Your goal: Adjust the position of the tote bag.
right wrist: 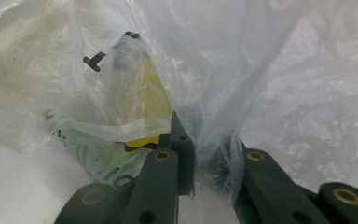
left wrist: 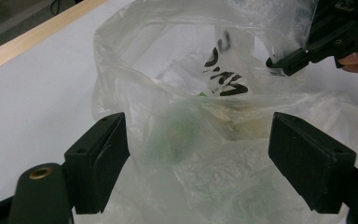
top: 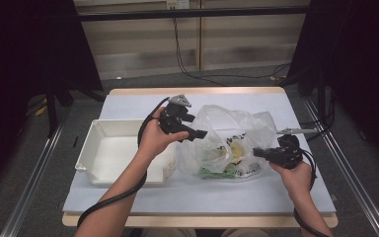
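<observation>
The clear plastic bag (top: 229, 143) lies on the table (top: 128, 106), at 3 o'clock of the white tray (top: 109, 153). Left gripper (top: 201, 134): jaws wide apart at the bag's 9 o'clock edge, gripping nothing. Right gripper (top: 256, 152): jaws pinched on bag film at 3 o'clock.

Clear plastic bag (top: 232, 143) on white table cover (top: 128, 197), green and yellow items inside; left gripper (top: 197, 133) at bag's upper left edge, right gripper (top: 257, 152) at bag's right side; white tray (top: 103, 153) left of bag
</observation>
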A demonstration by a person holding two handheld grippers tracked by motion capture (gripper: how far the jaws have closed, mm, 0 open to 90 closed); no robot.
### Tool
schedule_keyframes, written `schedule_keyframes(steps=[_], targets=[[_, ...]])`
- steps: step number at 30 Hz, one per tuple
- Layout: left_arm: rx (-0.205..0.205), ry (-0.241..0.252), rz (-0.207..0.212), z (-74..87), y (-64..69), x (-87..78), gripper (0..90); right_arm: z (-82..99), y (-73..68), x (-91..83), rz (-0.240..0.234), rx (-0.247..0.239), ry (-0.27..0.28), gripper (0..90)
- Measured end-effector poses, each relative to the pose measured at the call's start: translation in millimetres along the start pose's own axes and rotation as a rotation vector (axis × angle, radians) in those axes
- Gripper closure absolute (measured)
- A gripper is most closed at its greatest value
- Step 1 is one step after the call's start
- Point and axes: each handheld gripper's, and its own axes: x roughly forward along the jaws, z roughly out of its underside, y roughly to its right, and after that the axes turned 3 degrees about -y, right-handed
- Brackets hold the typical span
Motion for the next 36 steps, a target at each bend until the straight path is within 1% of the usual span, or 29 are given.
schedule_keyframes(steps=[1,2,3,5,6,7,9,10,12,13,14,15,16,17,18,19,21,22,23,24,25,26,27,28,29,30,31,32,36], targets=[[-0.004,-0.002,-0.005,-0.2,1.8,-1.5,19.8,-0.4,-1.0,0.2,-0.002,0.002,0.001,82.6],[0.003,0.003,-0.007,-0.4,2.7,-2.3,19.7,-0.7,-1.6,0.5,-0.006,0.000,0.003,83.2],[-0.001,0.010,-0.003,-0.5,4.7,-3.0,19.4,-1.1,-2.3,0.6,-0.006,0.002,0.002,83.7],[0.014,0.015,0.004,-0.8,8.5,-3.9,19.5,-1.8,-3.2,1.1,-0.013,-0.005,0.004,83.7],[0.017,0.007,0.010,-0.9,11.4,-4.7,21.0,-2.1,-3.5,1.4,-0.012,-0.007,0.004,83.7],[0.030,0.023,0.027,0.0,13.1,-3.6,25.9,-2.3,-4.3,1.9,-0.015,-0.003,0.002,83.7],[0.049,0.011,0.050,1.6,17.2,0.6,28.3,-2.7,-4.9,3.4,-0.020,-0.007,0.002,83.7],[0.052,0.001,0.055,2.7,19.6,2.9,30.8,-2.9,-5.1,3.8,-0.020,-0.009,0.002,83.7],[0.055,-0.011,0.083,5.4,22.3,8.9,35.2,-3.6,-6.4,4.7,-0.027,-0.006,-0.002,83.7],[0.070,-0.034,0.087,6.4,22.9,11.2,39.5,-4.0,-6.7,5.3,-0.029,-0.009,0.000,83.7],[0.075,-0.026,0.090,8.1,23.6,15.1,43.1,-4.3,-7.1,5.7,-0.029,-0.009,0.003,83.7],[0.081,-0.034,0.097,9.3,23.7,17.8,49.1,-4.7,-7.2,6.1,-0.031,-0.008,0.002,83.7],[0.085,-0.045,0.109,10.6,23.3,20.6,57.5,-4.9,-7.2,6.5,-0.032,-0.008,0.003,83.7],[0.083,-0.052,0.116,12.0,22.9,23.1,62.7,-5.1,-7.1,6.8,-0.033,-0.007,0.003,83.7],[0.094,-0.068,0.116,13.1,21.4,25.5,67.7,-5.2,-6.8,7.1,-0.034,-0.005,0.003,83.7],[0.083,-0.084,0.115,14.8,19.4,27.1,73.2,-5.3,-6.3,7.3,-0.034,-0.005,0.003,83.7],[0.065,-0.084,0.110,18.4,13.5,27.1,82.5,-5.1,-5.0,7.1,-0.030,0.000,0.005,83.7],[0.056,-0.098,0.102,19.3,10.9,24.8,87.5,-5.0,-3.9,6.7,-0.029,0.003,0.006,83.7],[0.047,-0.089,0.099,20.9,8.4,22.9,89.4,-4.8,-2.7,6.1,-0.027,0.007,0.008,83.7],[0.051,-0.106,0.083,21.8,4.9,19.3,90.0,-4.5,-1.0,5.5,-0.025,0.012,0.009,83.7],[0.036,-0.098,0.088,23.9,1.2,16.6,90.0,-4.2,0.9,5.3,-0.022,0.019,0.011,83.7],[0.019,-0.088,0.077,25.9,-1.4,13.4,90.0,-3.7,2.8,5.1,-0.019,0.026,0.011,83.7],[0.030,-0.101,0.064,27.2,-5.3,9.3,90.0,-3.2,4.8,4.7,-0.016,0.032,0.013,83.7],[0.019,-0.092,0.055,29.3,-7.5,6.3,90.0,-2.9,6.4,4.5,-0.015,0.039,0.013,83.7],[0.018,-0.093,0.049,31.0,-10.7,2.8,90.0,-2.7,8.1,4.3,-0.011,0.041,0.012,83.7],[0.002,-0.094,0.038,32.8,-12.3,0.2,90.0,-2.4,9.3,4.3,-0.009,0.047,0.012,83.7],[0.013,-0.106,0.029,34.2,-15.3,-2.6,90.0,-2.2,10.7,4.3,-0.007,0.052,0.013,83.7],[0.003,-0.097,0.027,36.2,-16.7,-3.6,90.0,-1.9,12.1,4.7,-0.006,0.055,0.012,83.7],[-0.026,-0.105,0.007,42.2,-21.8,-5.5,90.0,-0.8,17.0,6.4,0.003,0.068,0.005,83.7]])
